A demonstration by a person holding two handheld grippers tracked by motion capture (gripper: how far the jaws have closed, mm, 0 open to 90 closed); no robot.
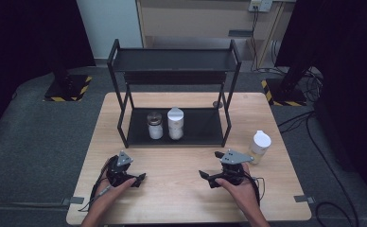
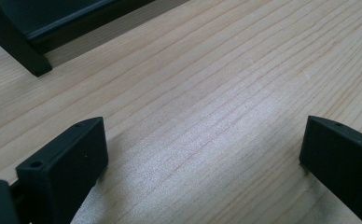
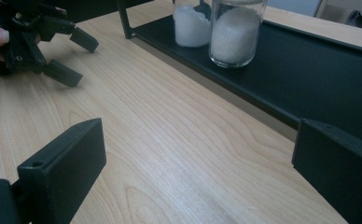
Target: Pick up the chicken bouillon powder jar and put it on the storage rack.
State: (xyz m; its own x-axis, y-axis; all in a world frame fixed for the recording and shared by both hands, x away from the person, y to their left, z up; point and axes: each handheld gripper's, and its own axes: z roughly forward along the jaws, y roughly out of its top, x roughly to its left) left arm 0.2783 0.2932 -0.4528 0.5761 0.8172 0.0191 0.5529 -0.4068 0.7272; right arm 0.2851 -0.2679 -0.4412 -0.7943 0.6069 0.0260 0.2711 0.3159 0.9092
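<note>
Both grippers rest low over the front of the wooden table (image 1: 181, 189), jaws turned toward each other. My left gripper (image 1: 139, 173) is open, with bare wood between its jaws (image 2: 202, 135). My right gripper (image 1: 210, 164) is open too and holds nothing (image 3: 198, 140). A black two-tier rack (image 1: 172, 64) stands at the back of the table. On its lower shelf (image 3: 309, 70) stand a grey-lidded jar (image 1: 154, 126) and a white-lidded jar (image 1: 175, 123), both with white contents. The right gripper view shows those jars (image 3: 235, 32) and the left gripper (image 3: 76, 58) held by a hand.
A small white-capped jar (image 1: 260, 145) stands on the table just right of my right gripper. The rack's front left foot (image 2: 34, 65) is near the left gripper. Dark floor mats surround the table. Black stands with striped bases sit behind it.
</note>
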